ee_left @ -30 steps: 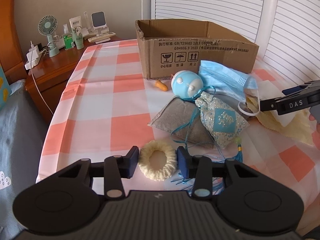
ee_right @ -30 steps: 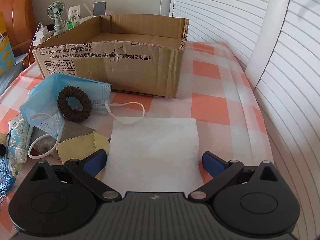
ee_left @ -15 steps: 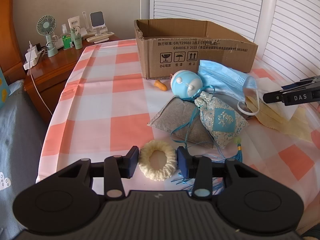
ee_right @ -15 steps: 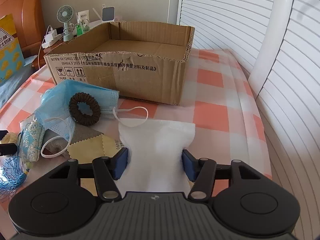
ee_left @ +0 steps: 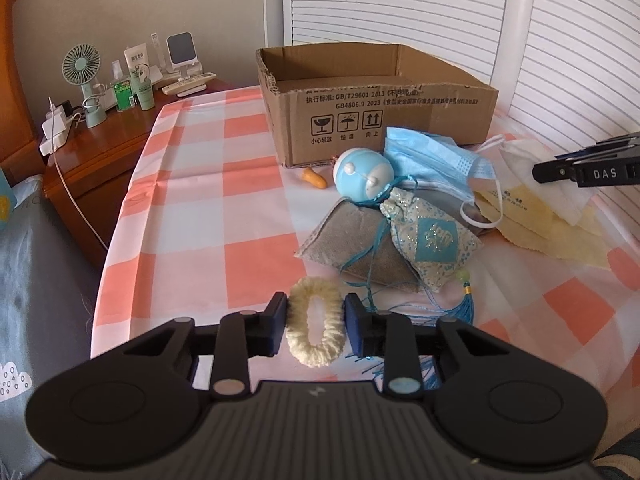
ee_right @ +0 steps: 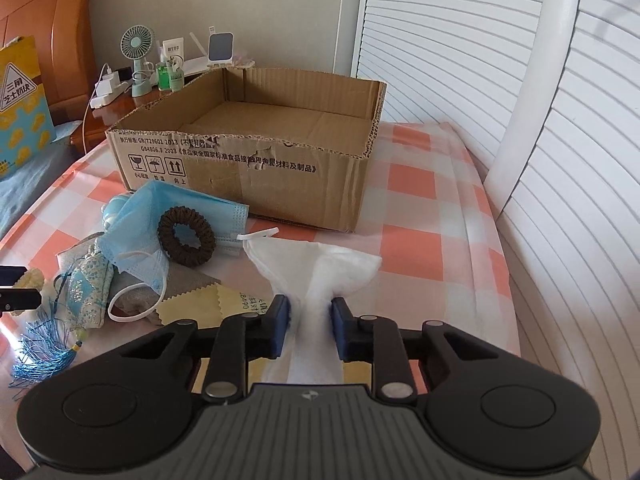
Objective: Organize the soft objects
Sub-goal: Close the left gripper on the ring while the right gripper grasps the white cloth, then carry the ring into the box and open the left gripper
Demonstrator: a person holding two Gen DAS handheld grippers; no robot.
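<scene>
Right wrist view: the white cloth [ee_right: 316, 268], flat on the checked tablecloth [ee_right: 416, 240] a second ago, is now bunched and pinched between the pads of the right gripper [ee_right: 308, 322], its far end fanned out and lifted just short of the cardboard box [ee_right: 248, 160]. The left gripper [ee_left: 316, 322] has likewise narrowed onto the cream scrunchie [ee_left: 316, 320], squeezing it from a round ring into an oval. Both grasps look secured, so carrying to the box seems next. That box is empty, its bare floor showing. A brown scrunchie [ee_right: 187, 236] lies on the blue face mask [ee_right: 140, 220] beside it.
</scene>
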